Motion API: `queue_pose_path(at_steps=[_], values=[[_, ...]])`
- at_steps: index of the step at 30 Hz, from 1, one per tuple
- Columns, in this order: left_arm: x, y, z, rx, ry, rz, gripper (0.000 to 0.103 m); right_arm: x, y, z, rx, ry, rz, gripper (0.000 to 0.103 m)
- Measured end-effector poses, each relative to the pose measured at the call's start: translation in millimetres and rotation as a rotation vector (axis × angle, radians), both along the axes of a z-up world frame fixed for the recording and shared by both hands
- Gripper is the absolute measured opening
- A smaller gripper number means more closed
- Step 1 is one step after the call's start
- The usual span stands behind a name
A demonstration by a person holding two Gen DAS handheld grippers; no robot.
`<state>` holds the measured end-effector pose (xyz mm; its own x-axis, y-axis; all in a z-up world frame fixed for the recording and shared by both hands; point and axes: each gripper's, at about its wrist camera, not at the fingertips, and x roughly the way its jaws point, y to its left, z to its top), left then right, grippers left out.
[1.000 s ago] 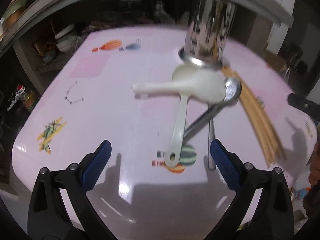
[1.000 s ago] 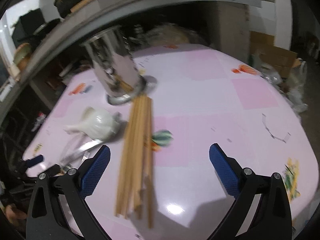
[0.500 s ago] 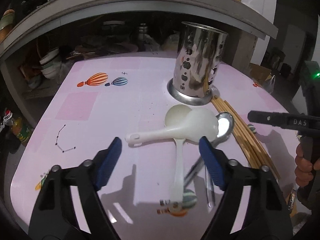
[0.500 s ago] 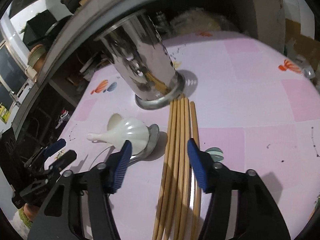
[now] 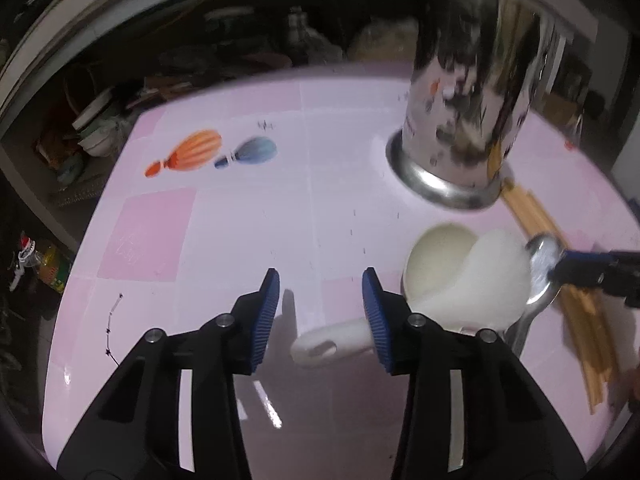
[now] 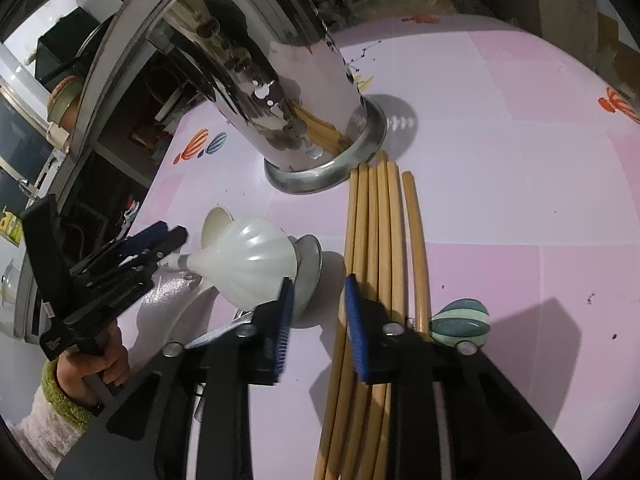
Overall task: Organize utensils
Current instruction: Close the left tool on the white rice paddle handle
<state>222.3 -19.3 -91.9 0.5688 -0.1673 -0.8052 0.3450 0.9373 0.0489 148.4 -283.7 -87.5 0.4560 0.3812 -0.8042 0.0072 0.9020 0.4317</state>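
The white rice spoon (image 5: 468, 280) is lying on the pink table (image 5: 248, 240) near the foot of the steel holder (image 5: 472, 112), its bowl face down over a second white spoon (image 5: 436, 248) and against a metal spoon (image 5: 542, 264). Its long axis is running across the left wrist view, bowl to the right, handle end with the hole pointing left.

The left gripper (image 5: 318, 312) is hovering over that handle end; its blue fingers (image 5: 266, 320) have just been closing, and the handle tip is lying between them with a gap on the left side, so they are not yet pinching it.

The chopsticks (image 6: 380, 240) are lying side by side, their tips pointing at the holder's base and their length running toward the right wrist camera.

The right gripper (image 6: 318, 320) has also just been closing; its fingers (image 6: 356, 328) are standing narrowly apart, with bare table between them beside the leftmost stick.

A hand (image 6: 92, 364) in a green cuff is holding the left gripper.
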Motion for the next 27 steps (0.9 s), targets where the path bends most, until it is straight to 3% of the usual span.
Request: queue_pose_path(at_steps=[3, 10, 15, 18, 23, 25, 27], values=[[-5.9, 0.3, -5.6, 0.015, 0.032, 0.007, 0.036, 3.9, 1.3, -3.0, -0.002, 0.004, 0.012, 0.011], [-36.3, 8.2, -8.0, -0.016, 0.111, 0.028, 0.036, 14.1, 1.5, -3.8, 0.0, -0.003, 0.04, 0.009], [-62.5, 15.1, -4.9, -0.089, 0.145, 0.055, 0.036, 18.3, 2.6, -4.3, -0.003, -0.014, 0.054, 0.009], [-74.2, 17.3, 5.3, -0.142, 0.104, 0.056, 0.037, 18.1, 1.8, -3.9, -0.006, -0.019, 0.056, 0.009], [-73.2, -5.2, 32.3, -0.147, 0.002, -0.069, 0.051, 16.8, 1.5, -3.7, -0.007, -0.024, 0.059, 0.009], [-67.5, -21.2, 36.1, -0.128, -0.006, -0.15, 0.063, 16.6, 1.4, -3.6, -0.008, -0.029, 0.059, 0.009], [-59.6, -39.9, 36.4, -0.092, -0.008, -0.219, 0.065, 16.8, 0.8, -3.7, -0.005, -0.03, 0.06, 0.009]])
